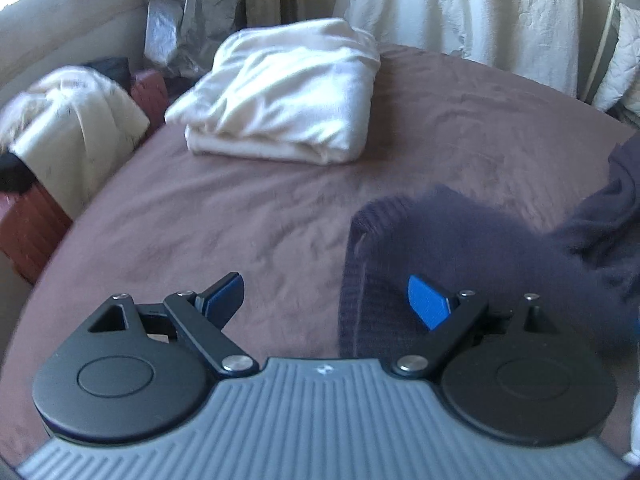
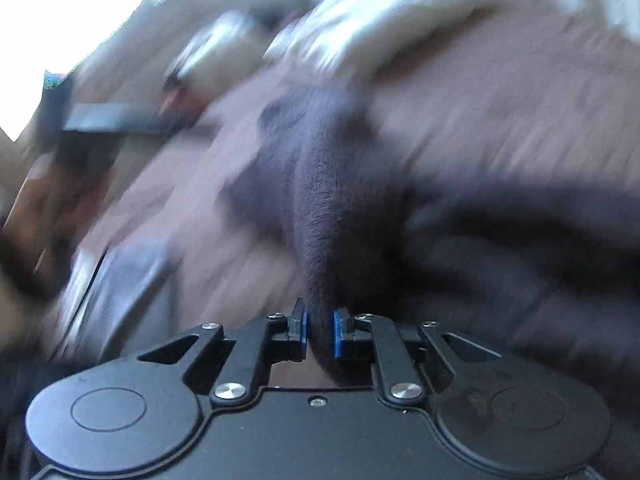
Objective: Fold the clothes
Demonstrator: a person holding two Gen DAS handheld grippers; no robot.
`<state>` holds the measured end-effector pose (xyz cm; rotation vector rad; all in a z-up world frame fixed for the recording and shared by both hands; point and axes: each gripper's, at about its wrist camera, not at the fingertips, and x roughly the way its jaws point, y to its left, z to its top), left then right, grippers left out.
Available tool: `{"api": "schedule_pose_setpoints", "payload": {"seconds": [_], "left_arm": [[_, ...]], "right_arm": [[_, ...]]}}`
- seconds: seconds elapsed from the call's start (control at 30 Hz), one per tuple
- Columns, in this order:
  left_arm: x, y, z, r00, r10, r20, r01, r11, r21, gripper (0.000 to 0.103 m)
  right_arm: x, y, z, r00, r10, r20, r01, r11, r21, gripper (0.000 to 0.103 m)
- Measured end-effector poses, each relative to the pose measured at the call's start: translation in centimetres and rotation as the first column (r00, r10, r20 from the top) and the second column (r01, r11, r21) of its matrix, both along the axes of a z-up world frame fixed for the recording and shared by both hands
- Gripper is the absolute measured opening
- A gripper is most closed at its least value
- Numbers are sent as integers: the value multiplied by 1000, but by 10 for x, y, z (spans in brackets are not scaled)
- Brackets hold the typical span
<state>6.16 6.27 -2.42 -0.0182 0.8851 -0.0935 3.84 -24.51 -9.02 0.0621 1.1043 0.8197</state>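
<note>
A dark navy knitted sweater (image 1: 472,252) lies on the mauve bed sheet (image 1: 240,216) at the right in the left wrist view, its ribbed hem toward me. My left gripper (image 1: 326,302) hovers wide open at that hem; its right fingertip (image 1: 428,302) is over the knit, its left one over bare sheet. In the blurred right wrist view my right gripper (image 2: 320,334) is shut on a bunched fold of the same navy sweater (image 2: 328,200), which stretches away from the blue pads.
A folded cream garment (image 1: 288,92) sits at the far middle of the bed. Pale clothes over a red case (image 1: 68,128) stand off the bed's left edge. Curtains and hanging white fabric (image 1: 480,8) line the back. A quilted pillow (image 1: 624,60) is at the far right.
</note>
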Motion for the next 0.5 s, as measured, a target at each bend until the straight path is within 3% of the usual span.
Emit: {"api": "schedule_pose_setpoints", "payload": {"seconds": [0.07,0.13,0.23,0.3,0.37,0.5], "left_arm": [[-4,1,-1,1000,7,3,-7,999,-46,90],[-5,-2,-4,1000,-1,21,3,998,-63,90],[-4,-11,-12,998,-29,52,31,998,-49,90],[-3,-17,-20,997,-59,58,62,996,-56,90],[-2,-20,-33,996,-83,15,84,995,-61,90],[3,-16,-57,996,-43,-82,45,999,17,90]], "right_arm": [[-28,6,-13,993,98,-59,-103,990,-91,15],[-43,0,-17,992,92,-87,-103,985,-136,15],[-39,-8,-12,993,18,-121,-30,995,-99,23],[-30,-7,-5,992,22,-127,-29,998,-55,35],[-25,0,5,994,26,-105,-29,999,-30,44],[-11,14,25,999,20,-50,-20,1000,11,46]]}}
